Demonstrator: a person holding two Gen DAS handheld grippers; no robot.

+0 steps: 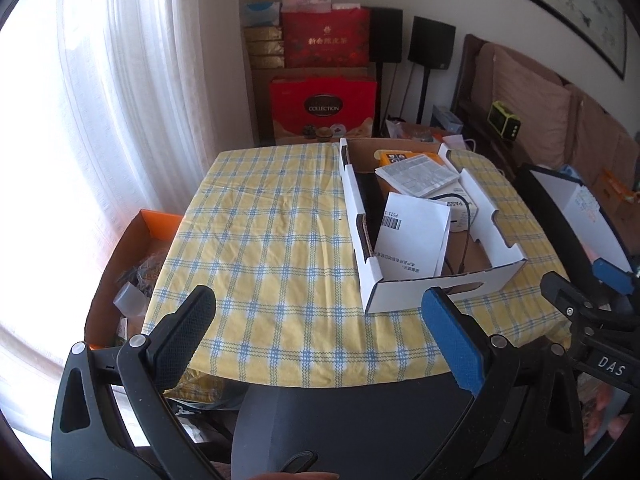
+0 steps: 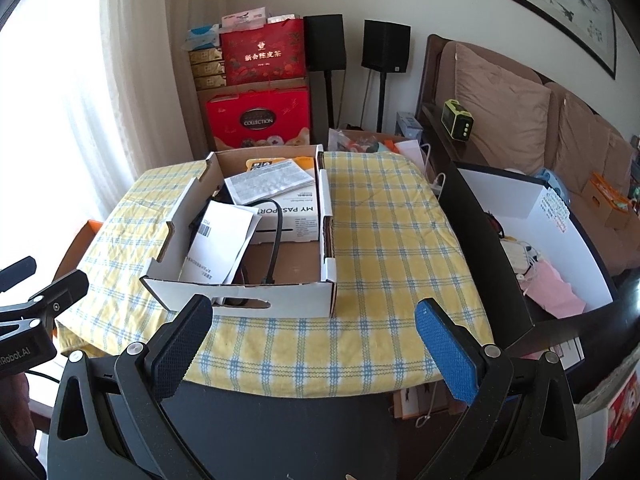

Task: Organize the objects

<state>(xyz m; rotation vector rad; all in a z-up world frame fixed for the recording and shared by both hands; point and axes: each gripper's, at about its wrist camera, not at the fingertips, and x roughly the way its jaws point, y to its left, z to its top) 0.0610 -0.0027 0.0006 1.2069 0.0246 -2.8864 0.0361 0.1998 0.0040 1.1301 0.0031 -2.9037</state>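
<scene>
A white cardboard box [image 1: 400, 294] [image 2: 240, 294] stands on a table with a yellow and blue checked cloth [image 1: 260, 240] [image 2: 380, 240]. In it lie a white paper with a barcode [image 1: 412, 236] [image 2: 218, 240], a folded printed leaflet [image 1: 420, 174] [image 2: 268, 184], a white "My Passport" box [image 2: 296, 216], an orange box [image 1: 394, 157] and a black cable [image 2: 276, 240]. My left gripper [image 1: 320, 320] is open and empty, above the table's near edge, left of the box. My right gripper [image 2: 316, 328] is open and empty, just in front of the box.
A black bin with white lining [image 2: 560, 248] [image 1: 580, 216] holds pink cloth and chargers at the table's right. An orange box of clutter [image 1: 132, 264] sits at the left. Red gift boxes [image 1: 324, 108] [image 2: 260, 120], speakers and a sofa stand behind.
</scene>
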